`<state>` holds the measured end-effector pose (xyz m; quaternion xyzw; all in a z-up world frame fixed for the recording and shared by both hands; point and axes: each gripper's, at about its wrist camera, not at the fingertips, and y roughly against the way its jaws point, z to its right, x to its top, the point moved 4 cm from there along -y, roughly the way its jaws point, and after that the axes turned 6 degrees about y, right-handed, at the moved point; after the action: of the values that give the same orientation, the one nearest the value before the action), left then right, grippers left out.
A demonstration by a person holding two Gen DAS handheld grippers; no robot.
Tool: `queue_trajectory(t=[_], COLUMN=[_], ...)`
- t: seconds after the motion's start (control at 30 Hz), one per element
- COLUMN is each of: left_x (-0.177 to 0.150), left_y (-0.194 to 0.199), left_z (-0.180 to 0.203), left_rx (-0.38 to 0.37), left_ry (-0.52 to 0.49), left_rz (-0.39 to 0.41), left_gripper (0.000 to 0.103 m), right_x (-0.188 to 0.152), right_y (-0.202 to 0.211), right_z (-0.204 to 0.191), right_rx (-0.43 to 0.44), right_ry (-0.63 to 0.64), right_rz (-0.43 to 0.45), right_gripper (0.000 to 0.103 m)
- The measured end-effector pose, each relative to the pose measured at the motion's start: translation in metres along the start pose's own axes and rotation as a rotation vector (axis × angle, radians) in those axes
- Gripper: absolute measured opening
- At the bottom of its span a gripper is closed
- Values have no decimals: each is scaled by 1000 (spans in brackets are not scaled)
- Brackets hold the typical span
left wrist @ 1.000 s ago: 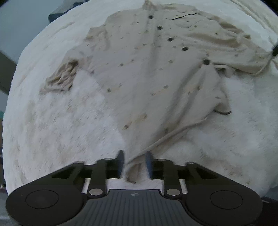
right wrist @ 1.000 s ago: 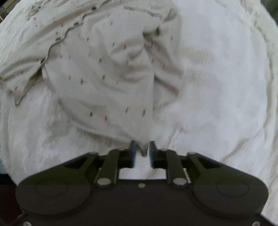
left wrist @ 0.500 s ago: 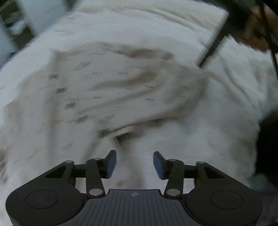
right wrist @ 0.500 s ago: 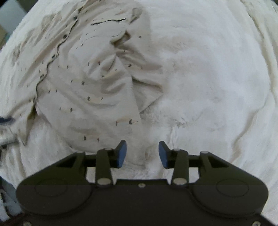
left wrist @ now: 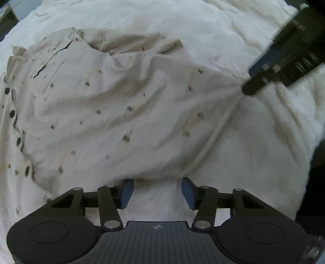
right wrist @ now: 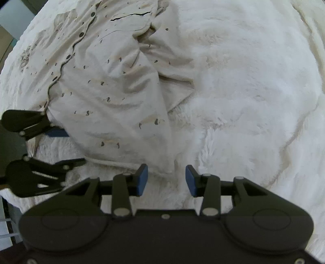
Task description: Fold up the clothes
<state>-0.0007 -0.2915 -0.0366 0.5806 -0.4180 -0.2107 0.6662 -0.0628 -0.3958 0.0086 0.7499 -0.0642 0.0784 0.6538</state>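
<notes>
A cream button-up shirt [left wrist: 113, 105] with small dark specks lies spread and wrinkled on a white fluffy cover [left wrist: 254, 142]. In the right wrist view the shirt [right wrist: 113, 85] fills the upper left, its dark-buttoned placket running along the left. My left gripper [left wrist: 157, 189] is open and empty just short of the shirt's hem. My right gripper [right wrist: 166, 179] is open and empty at the hem's corner. The right gripper also shows blurred at the upper right of the left wrist view [left wrist: 284, 61]. The left gripper shows at the left edge of the right wrist view [right wrist: 59, 146].
The white fluffy cover [right wrist: 254, 101] spreads to the right of the shirt, with creases toward its far edge. Dark floor shows past the cover's right edge [left wrist: 319, 172]. A pale wall shows at the upper left [right wrist: 14, 18].
Both grippers were shut on the shirt's hem one second ago and have let go. The left gripper has swung to the right along the hem. The shirt now lies flatter.
</notes>
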Motion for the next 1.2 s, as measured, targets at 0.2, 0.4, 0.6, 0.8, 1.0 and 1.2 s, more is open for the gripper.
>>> queue_trajectory(t=[0.2, 0.4, 0.6, 0.8, 1.0, 1.2], left_x=[38, 75, 59, -2, -46, -57], left_y=[13, 40, 59, 77, 52, 10], left_z=[-11, -87, -141, -121, -54, -53], left_rx=[25, 132, 128, 131, 137, 312], left_ry=[28, 194, 341, 279, -3, -67], left_rz=[136, 211, 168, 64, -25, -52], left_gripper=[3, 7, 47, 38, 34, 6], right_x=[-4, 2, 7, 13, 36, 69], right_y=[4, 10, 10, 1, -13, -48], right_z=[11, 18, 7, -23, -62, -99], right_rx=[-5, -9, 21, 68, 107, 89], right_ry=[-25, -34, 0, 41, 91, 106], right_rz=[8, 40, 44, 38, 39, 19], right_gripper=[40, 40, 40, 40, 41, 40])
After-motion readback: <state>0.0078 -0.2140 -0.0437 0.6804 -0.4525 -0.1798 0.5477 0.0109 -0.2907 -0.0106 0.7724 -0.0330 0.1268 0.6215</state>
